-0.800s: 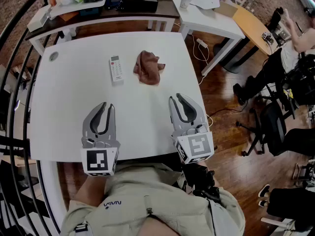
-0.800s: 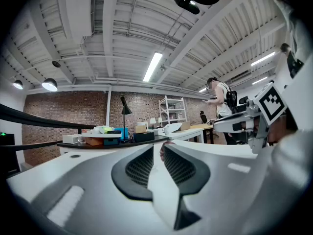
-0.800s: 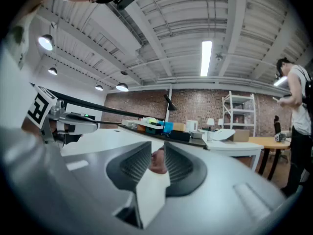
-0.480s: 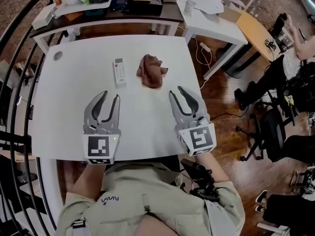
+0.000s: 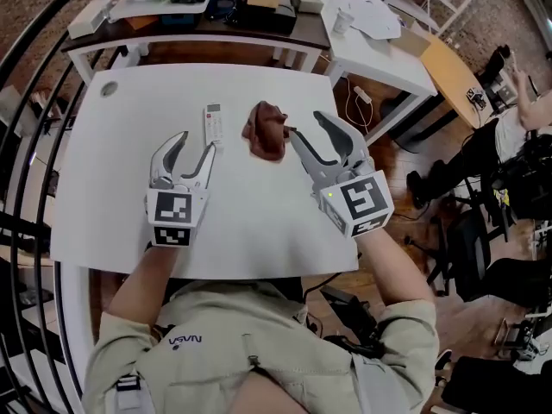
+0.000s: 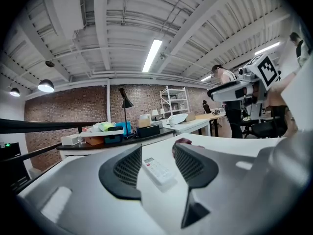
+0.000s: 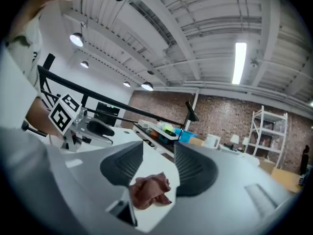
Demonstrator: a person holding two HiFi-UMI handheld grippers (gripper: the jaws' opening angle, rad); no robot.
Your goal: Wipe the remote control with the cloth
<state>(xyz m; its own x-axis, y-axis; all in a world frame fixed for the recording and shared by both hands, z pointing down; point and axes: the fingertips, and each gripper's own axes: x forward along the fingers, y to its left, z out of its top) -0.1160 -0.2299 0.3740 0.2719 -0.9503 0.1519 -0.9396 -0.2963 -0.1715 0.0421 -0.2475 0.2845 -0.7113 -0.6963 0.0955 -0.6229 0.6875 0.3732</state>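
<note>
A white remote control (image 5: 212,124) lies on the white table (image 5: 129,205), with a crumpled reddish-brown cloth (image 5: 266,129) just to its right. My left gripper (image 5: 191,147) hovers open a little short of the remote, which shows between its jaws in the left gripper view (image 6: 157,170). To the right of the cloth my right gripper (image 5: 307,128) is open and points at it; the cloth (image 7: 149,192) lies just ahead of its jaws. Neither gripper touches anything.
A dark side table (image 5: 198,20) with boxes and trays stands beyond the white table's far edge. A second white table (image 5: 384,54) and a cable are at the right. A black railing (image 5: 26,136) curves along the left. People sit at the far right.
Both grippers have moved forward across the table, the left toward the remote and the right toward the cloth. The remote and the cloth have not been touched.
</note>
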